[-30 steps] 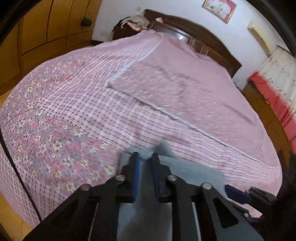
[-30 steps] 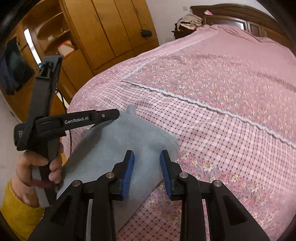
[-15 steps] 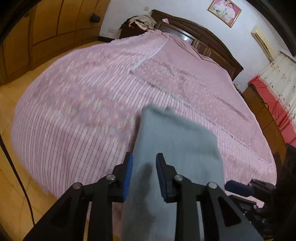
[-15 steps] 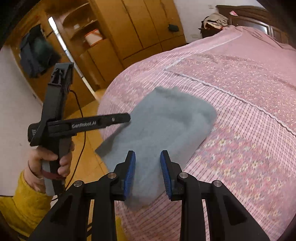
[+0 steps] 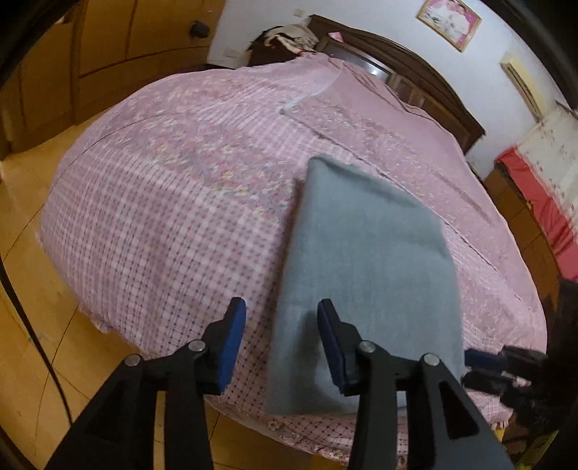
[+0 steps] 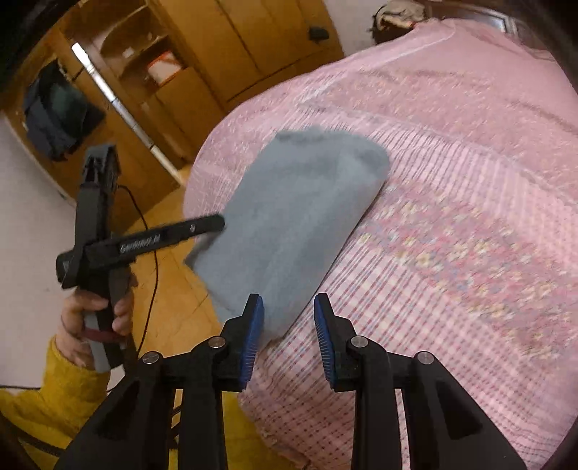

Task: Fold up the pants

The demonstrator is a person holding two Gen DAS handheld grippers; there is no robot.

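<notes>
The grey pants [image 5: 365, 260] lie folded in a flat rectangle on the pink checked bedspread [image 5: 173, 217], close to the bed's near corner. My left gripper [image 5: 281, 340] hovers over the pants' near left edge; its jaws are opening, with the fabric edge below the gap and no pad pressing on it. In the right wrist view the pants [image 6: 296, 217] hang slightly past the bed edge. My right gripper [image 6: 289, 336] is just short of their near corner, its jaws opening with nothing gripped. A hand [image 6: 94, 311] holds the left gripper [image 6: 213, 226] at the pants' left side.
A wooden wardrobe [image 6: 224, 47] with open shelves stands left of the bed, with wooden floor [image 5: 39, 361] and a black cable [image 6: 151, 253] before it. A dark headboard [image 5: 415, 68] and a heap of clothes [image 5: 289, 32] are at the far end. A red-covered cabinet [image 5: 542, 202] is on the right.
Both grippers have pulled back toward the bed's near edge and their jaws have widened. The left gripper has let go of the fabric, and the pants now lie flat and in full view.
</notes>
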